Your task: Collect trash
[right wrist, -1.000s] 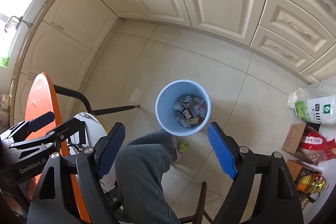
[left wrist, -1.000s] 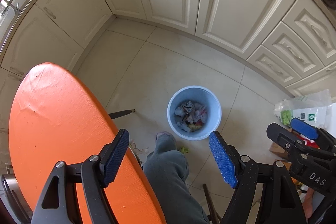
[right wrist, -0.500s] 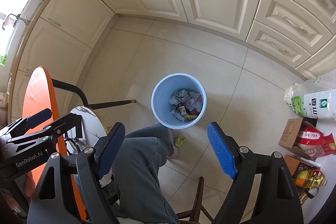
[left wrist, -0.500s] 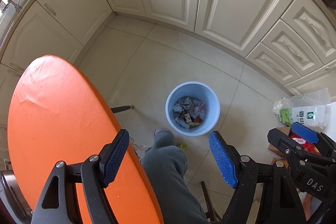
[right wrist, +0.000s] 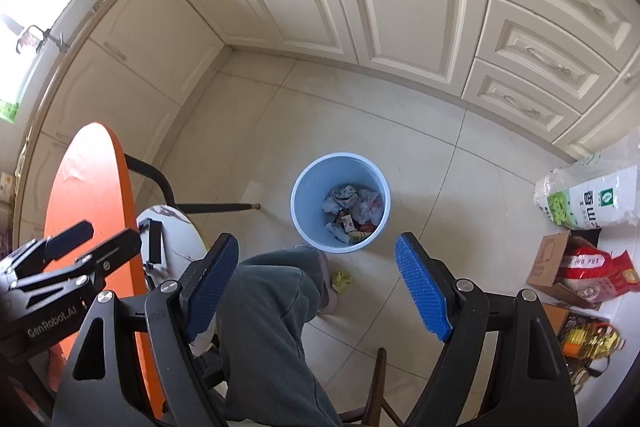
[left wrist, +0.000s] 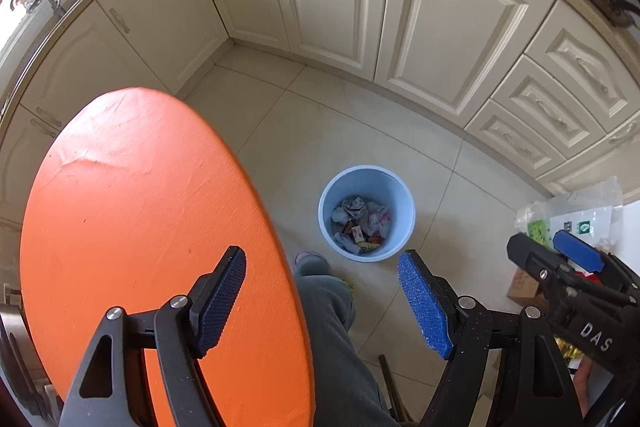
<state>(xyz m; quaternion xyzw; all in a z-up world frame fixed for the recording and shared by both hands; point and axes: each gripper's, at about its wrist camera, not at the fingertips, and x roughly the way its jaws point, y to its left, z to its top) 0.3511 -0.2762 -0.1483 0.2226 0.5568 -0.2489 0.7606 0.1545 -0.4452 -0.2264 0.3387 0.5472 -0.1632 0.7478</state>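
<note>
Left gripper (left wrist: 322,297) and right gripper (right wrist: 316,287) agape, empty

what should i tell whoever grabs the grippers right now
Left gripper: open, empty, above the orange table.
Right gripper: open, empty, above the person's leg.
Blue bin stands on the floor, holding crumpled wrappers.
Done: that trash is in the bin.
Left: a yellow scrap lies on the floor beside the slipper, just outside the bin.

Below me the tiled floor (right wrist: 360,131) carries the blue bin (right wrist: 340,203) of crumpled trash, a yellow scrap (right wrist: 341,279) beside my slipper (right wrist: 326,283), and grocery bags (right wrist: 588,199).
</note>
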